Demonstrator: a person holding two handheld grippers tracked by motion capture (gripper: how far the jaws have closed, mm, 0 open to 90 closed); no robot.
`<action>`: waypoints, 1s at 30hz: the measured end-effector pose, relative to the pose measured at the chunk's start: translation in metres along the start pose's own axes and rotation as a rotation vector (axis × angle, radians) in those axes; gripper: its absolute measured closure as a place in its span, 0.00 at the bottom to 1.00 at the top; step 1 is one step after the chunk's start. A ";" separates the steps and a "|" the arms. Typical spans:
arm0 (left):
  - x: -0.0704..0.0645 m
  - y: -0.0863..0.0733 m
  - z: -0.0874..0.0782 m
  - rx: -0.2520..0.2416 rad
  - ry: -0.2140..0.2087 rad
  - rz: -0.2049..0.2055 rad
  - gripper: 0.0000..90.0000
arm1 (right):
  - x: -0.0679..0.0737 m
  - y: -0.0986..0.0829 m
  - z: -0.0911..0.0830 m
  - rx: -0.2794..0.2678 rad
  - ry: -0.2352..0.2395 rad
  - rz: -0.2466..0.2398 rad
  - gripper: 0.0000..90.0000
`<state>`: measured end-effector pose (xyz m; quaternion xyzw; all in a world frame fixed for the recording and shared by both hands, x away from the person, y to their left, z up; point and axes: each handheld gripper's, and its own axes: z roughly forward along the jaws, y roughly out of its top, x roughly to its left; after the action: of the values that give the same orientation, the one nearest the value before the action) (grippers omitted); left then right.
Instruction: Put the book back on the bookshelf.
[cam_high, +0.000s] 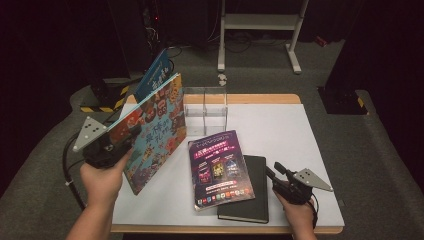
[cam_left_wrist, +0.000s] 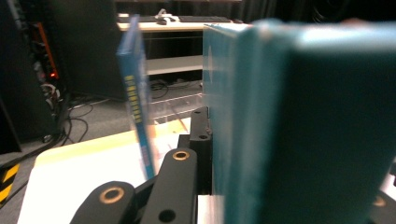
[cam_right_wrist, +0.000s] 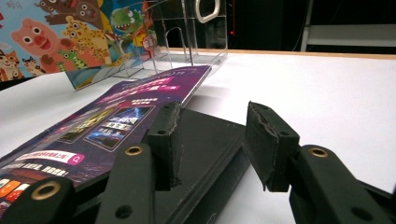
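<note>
Two claws are in your hands at the white worktop (cam_high: 280, 130). Your left claw (cam_high: 131, 134) is shut tight on the big picture book (cam_high: 152, 130) with cartoon animals on its cover. You hold that book up off the worktop, tilted, over the left side. In the left gripper view the book's teal edge (cam_left_wrist: 299, 126) sits right between the black jaws, close and blurry. Another blue book (cam_high: 155, 75) stands tilted behind it, at the far left corner. Your right claw (cam_high: 274, 171) is wide open and holds nothing. It hovers at the near right, just beside the black notebook (cam_high: 255, 195). In the right gripper view its two jaws stand apart above that black notebook (cam_right_wrist: 210, 140). A purple magazine (cam_high: 220, 167) lies flat in the middle, partly on top of the black notebook. A clear plastic stand (cam_high: 205, 110) sits at the far middle of the worktop, just behind the purple magazine and right beside the picture book.
</note>
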<state>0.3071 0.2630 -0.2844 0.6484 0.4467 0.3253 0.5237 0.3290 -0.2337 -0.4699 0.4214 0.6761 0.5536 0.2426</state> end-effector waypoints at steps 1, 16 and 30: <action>0.002 -0.001 -0.002 -0.001 0.014 -0.005 0.91 | 0.000 0.000 0.000 0.001 0.002 0.002 0.62; 0.006 -0.003 0.040 -0.040 0.124 -0.006 0.91 | -0.001 -0.001 0.000 -0.003 0.015 0.024 0.63; 0.004 0.002 0.100 -0.101 0.197 -0.008 0.91 | -0.004 0.000 -0.004 -0.010 0.023 0.035 0.63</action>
<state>0.3983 0.2281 -0.3063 0.5843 0.4817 0.4076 0.5103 0.3276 -0.2392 -0.4697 0.4255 0.6685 0.5660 0.2275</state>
